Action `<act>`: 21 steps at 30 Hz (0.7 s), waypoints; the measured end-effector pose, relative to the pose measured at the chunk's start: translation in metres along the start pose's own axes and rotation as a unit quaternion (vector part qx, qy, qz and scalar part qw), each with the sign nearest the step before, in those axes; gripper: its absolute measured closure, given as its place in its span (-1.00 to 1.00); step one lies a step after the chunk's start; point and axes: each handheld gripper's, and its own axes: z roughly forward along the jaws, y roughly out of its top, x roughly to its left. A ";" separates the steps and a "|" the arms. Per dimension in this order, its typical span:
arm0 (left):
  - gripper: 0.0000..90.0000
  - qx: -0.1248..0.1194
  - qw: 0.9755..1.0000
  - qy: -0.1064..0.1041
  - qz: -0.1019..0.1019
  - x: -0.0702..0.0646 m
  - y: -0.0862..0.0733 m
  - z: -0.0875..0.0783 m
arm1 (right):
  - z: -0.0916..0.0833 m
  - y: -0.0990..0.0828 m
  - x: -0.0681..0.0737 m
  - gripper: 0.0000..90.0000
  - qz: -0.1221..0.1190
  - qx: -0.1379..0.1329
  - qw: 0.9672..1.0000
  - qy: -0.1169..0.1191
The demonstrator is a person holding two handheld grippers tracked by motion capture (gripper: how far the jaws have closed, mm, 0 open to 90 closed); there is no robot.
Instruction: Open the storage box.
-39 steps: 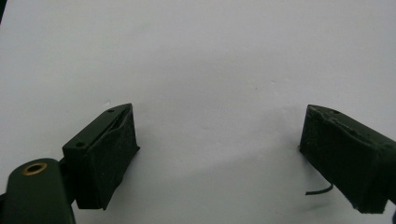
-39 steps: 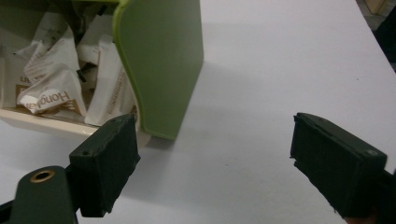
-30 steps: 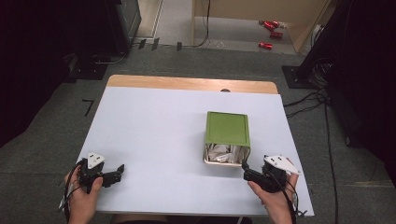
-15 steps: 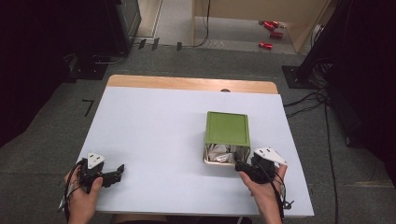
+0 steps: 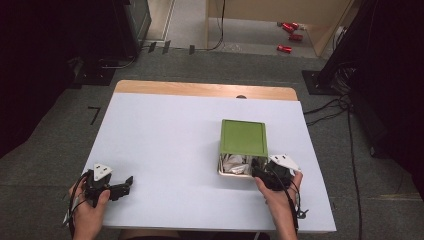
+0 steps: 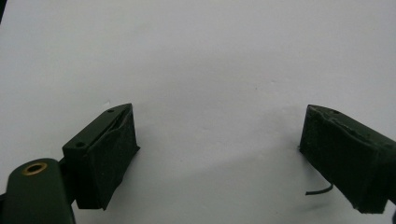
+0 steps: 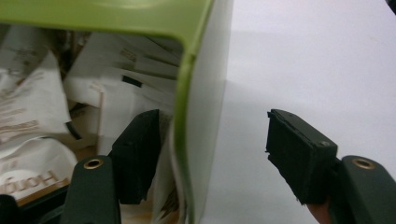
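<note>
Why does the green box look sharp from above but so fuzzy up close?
High view: the green box sits far enough off to be evenly lit and crisp. Right gripper view: its wall is very near the lens, so it blurs; the white table looks washed out.

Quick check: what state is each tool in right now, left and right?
Left tool: open, nothing between its jaws.
Right tool: open but has just been closing, jaws straddling the side wall of the green lidded box, not yet pressing it.
</note>
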 end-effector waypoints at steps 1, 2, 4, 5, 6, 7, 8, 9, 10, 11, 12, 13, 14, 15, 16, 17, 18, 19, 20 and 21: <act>-0.75 0.000 1.000 0.000 0.000 0.000 0.000 0.000 | 0.001 -0.001 0.000 -0.19 0.001 -0.001 1.000 -0.005; -0.75 0.000 1.000 0.000 0.000 0.000 0.000 0.000 | 0.003 -0.001 -0.001 -0.19 0.001 -0.001 1.000 -0.009; -0.75 0.000 1.000 0.000 0.000 0.000 0.000 0.000 | 0.005 -0.002 -0.002 -0.20 0.004 0.001 1.000 -0.017; -0.75 0.000 1.000 0.000 0.000 0.000 0.000 0.000 | 0.005 -0.002 -0.002 -0.20 0.004 0.001 1.000 -0.017; -0.75 0.000 1.000 0.000 0.000 0.000 0.000 0.000 | 0.007 -0.003 -0.005 -0.22 0.009 -0.001 1.000 -0.012; -0.75 0.000 1.000 0.000 0.000 0.000 0.000 0.000 | 0.007 -0.003 -0.006 -0.22 0.010 -0.001 1.000 -0.011; -0.75 0.000 1.000 0.000 0.000 0.000 0.000 0.000 | 0.007 -0.003 -0.006 -0.22 0.010 -0.001 1.000 -0.011; -0.75 0.000 1.000 0.000 0.000 0.000 0.000 0.000 | 0.008 -0.004 -0.006 -0.23 0.007 -0.003 1.000 -0.011; -0.75 0.000 1.000 0.000 0.000 0.000 0.000 0.000 | 0.009 -0.005 -0.007 -0.24 0.008 -0.003 1.000 -0.009; -0.75 0.000 1.000 0.000 0.000 0.000 0.000 0.000 | 0.009 -0.006 -0.008 -0.25 0.011 -0.004 1.000 -0.006; -0.75 0.000 1.000 0.000 0.000 0.000 0.000 0.000 | 0.009 -0.006 -0.008 -0.25 0.011 -0.004 1.000 -0.006; -0.75 0.000 1.000 0.000 0.000 0.000 0.000 0.000 | 0.010 -0.007 -0.009 -0.26 0.015 -0.007 1.000 -0.004; -0.75 0.000 1.000 0.000 0.000 0.000 0.000 0.000 | 0.010 -0.008 -0.010 -0.26 0.016 -0.008 1.000 -0.004; -0.75 0.000 1.000 0.000 0.000 0.000 0.000 0.000 | 0.011 -0.009 -0.010 -0.26 0.018 -0.011 1.000 -0.004; -0.75 0.000 1.000 0.000 0.000 0.000 0.000 0.000 | 0.011 -0.010 -0.010 -0.26 0.020 -0.012 1.000 -0.003; -0.75 0.000 1.000 0.000 0.000 0.000 0.000 0.000 | 0.011 -0.011 -0.010 -0.26 0.023 -0.014 1.000 -0.003; -0.75 0.000 1.000 0.000 0.000 0.000 0.000 0.000 | 0.011 -0.012 -0.010 -0.26 0.028 -0.014 1.000 -0.002; -0.75 0.000 1.000 0.000 0.000 0.000 0.000 0.000 | 0.011 -0.012 -0.010 -0.26 0.028 -0.014 1.000 -0.002; -0.75 0.000 1.000 0.000 0.000 0.000 0.000 0.000 | 0.012 -0.013 -0.011 -0.26 0.029 -0.018 0.999 0.001; -0.75 0.000 1.000 0.000 0.000 0.000 0.000 0.000 | 0.012 -0.014 -0.012 -0.26 0.031 -0.019 0.999 0.002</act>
